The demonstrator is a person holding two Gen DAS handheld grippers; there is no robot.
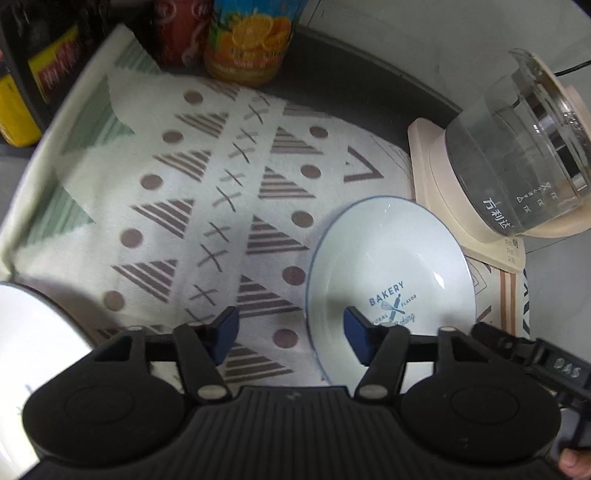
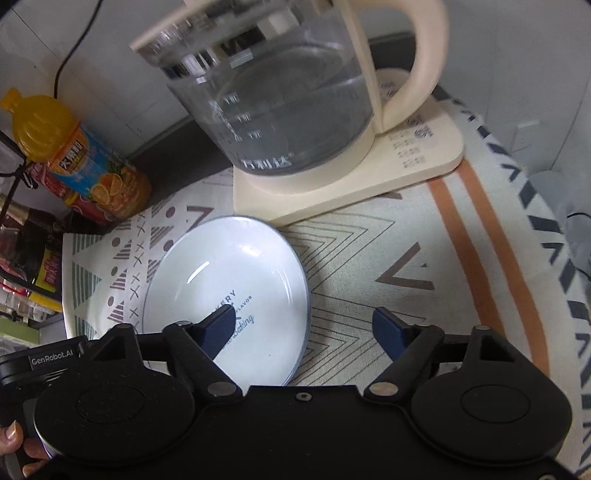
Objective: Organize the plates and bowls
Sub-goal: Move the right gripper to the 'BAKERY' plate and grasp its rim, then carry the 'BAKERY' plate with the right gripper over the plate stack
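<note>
A white plate with a blue rim and "BAKERY" print [image 1: 391,273] lies on the patterned cloth; it also shows in the right wrist view [image 2: 236,280]. My left gripper [image 1: 291,332] is open and empty above the cloth, its right finger over the plate's left part. My right gripper [image 2: 306,328] is open and empty, its left finger over the plate, its right finger over the cloth. A second white dish [image 1: 33,354] shows at the left edge of the left wrist view, partly hidden by the gripper body.
A glass kettle [image 2: 280,96] stands on a cream base [image 2: 369,177] just behind the plate. An orange juice bottle [image 2: 85,166] and a red cola bottle [image 1: 177,29] stand at the back. A shelf with packets [image 2: 26,269] is at the left.
</note>
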